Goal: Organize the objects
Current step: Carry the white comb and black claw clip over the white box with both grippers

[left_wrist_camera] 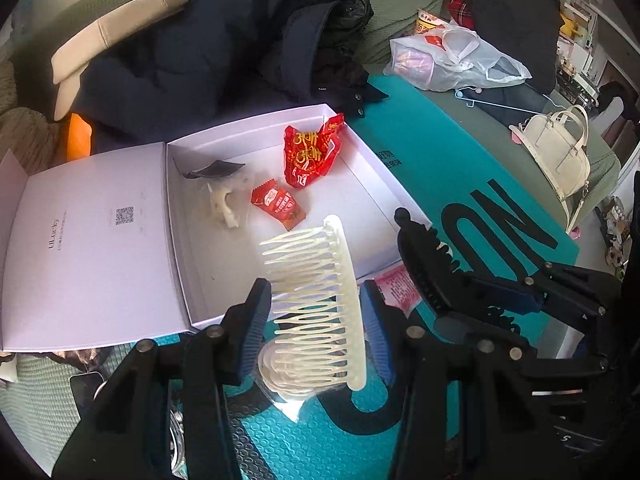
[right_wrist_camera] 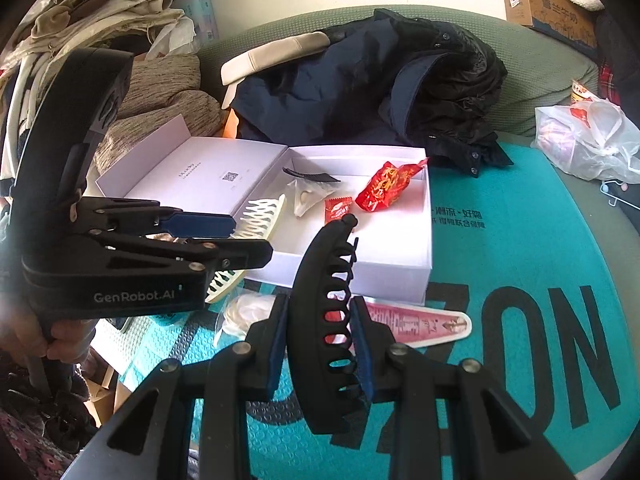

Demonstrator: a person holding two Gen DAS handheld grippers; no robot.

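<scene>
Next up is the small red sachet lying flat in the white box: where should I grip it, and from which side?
Take the small red sachet across its narrow width, descending from above; it lies flat on the white box floor, clear of the walls. Both grippers are full now.

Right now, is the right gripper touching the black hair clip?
Touching. The right wrist view shows the right gripper with both blue pads pressed against the black hair clip, holding it above the mat.

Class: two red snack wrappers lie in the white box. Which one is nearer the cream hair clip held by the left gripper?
The small red sachet, lying just beyond the cream hair clip in the left gripper. The larger crinkled red wrapper sits farther back in the white box.
</scene>
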